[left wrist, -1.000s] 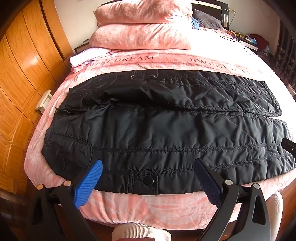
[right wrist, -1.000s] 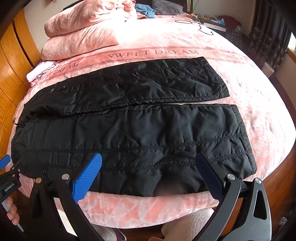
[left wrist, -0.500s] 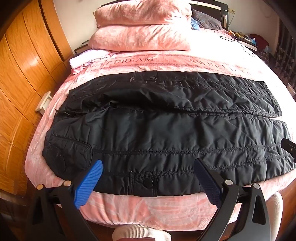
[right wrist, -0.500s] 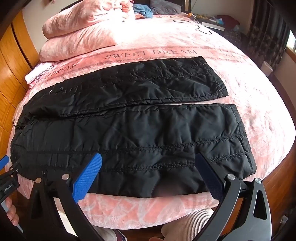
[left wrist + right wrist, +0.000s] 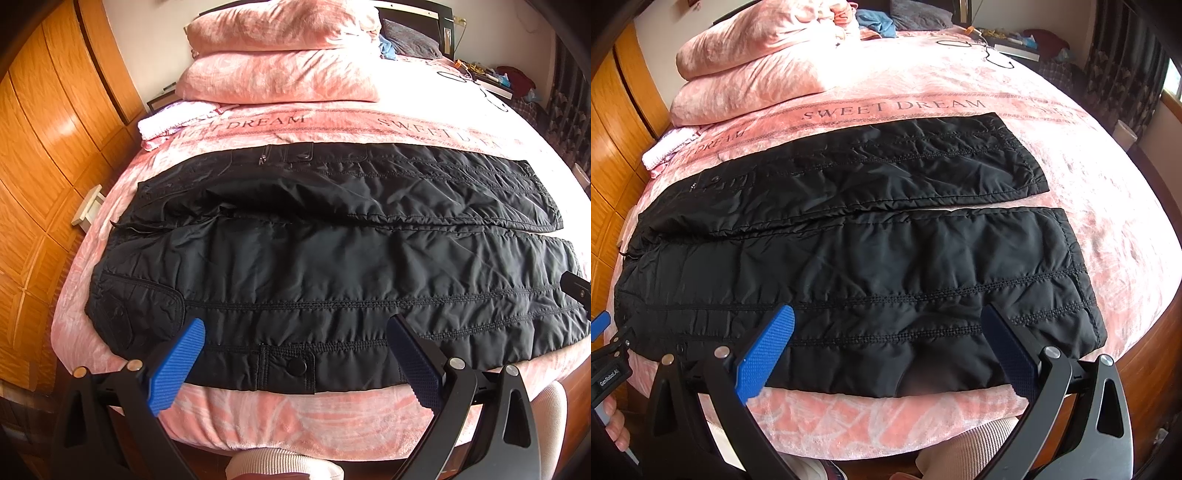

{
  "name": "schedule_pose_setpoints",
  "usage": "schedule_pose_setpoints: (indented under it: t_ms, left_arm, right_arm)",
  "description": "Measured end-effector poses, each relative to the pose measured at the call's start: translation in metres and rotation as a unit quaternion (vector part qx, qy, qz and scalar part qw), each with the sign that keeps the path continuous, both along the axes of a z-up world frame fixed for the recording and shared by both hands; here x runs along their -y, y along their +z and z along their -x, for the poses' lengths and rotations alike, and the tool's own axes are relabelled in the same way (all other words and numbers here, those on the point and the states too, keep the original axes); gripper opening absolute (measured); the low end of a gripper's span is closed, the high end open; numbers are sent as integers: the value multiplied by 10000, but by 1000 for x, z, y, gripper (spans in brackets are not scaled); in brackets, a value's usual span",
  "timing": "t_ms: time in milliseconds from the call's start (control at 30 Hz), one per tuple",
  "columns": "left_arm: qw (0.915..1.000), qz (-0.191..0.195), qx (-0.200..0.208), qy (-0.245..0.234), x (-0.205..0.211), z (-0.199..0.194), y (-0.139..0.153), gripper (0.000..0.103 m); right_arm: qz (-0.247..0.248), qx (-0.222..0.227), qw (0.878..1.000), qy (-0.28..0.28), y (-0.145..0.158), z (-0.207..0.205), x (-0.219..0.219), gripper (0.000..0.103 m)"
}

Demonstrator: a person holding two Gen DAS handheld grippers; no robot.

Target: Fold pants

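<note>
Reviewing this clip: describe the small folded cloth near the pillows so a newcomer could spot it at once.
Start at the pink bed and look to its head, where two pink pillows are stacked. The folded cloth lies just beside the lower pillow, at the bed edge nearest the wooden wardrobe. It is pale lilac-white, unlike the salmon bedding and the black pants.

Pants (image 5: 332, 266): the left wrist view's right edge cuts off the near leg's cuff, and the waist opening sits in shadow. A smudged grey patch blurs the near hem (image 5: 923, 380) in the right wrist view. Pillows (image 5: 746, 55): stack cropped by the top edge. Printed lettering (image 5: 443, 129) on the bedspread breaks off mid-word. Nightstand clutter (image 5: 1015, 40) is too small to identify. Left gripper (image 5: 605, 350): only a sliver enters the right wrist view.
</note>
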State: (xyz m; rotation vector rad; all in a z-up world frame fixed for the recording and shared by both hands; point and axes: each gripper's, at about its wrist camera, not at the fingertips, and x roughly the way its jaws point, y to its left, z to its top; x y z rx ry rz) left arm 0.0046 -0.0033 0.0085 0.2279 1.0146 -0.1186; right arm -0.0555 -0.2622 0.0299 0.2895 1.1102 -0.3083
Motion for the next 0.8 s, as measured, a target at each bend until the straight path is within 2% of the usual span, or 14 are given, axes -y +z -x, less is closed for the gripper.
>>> schedule_pose_setpoints:
  t_ms: [800]
  left_arm:
    - [10000,-39,11,-14,0,-2,-4,99]
  right_arm:
    - [-55,190,9998,101,0,-1,-1,101]
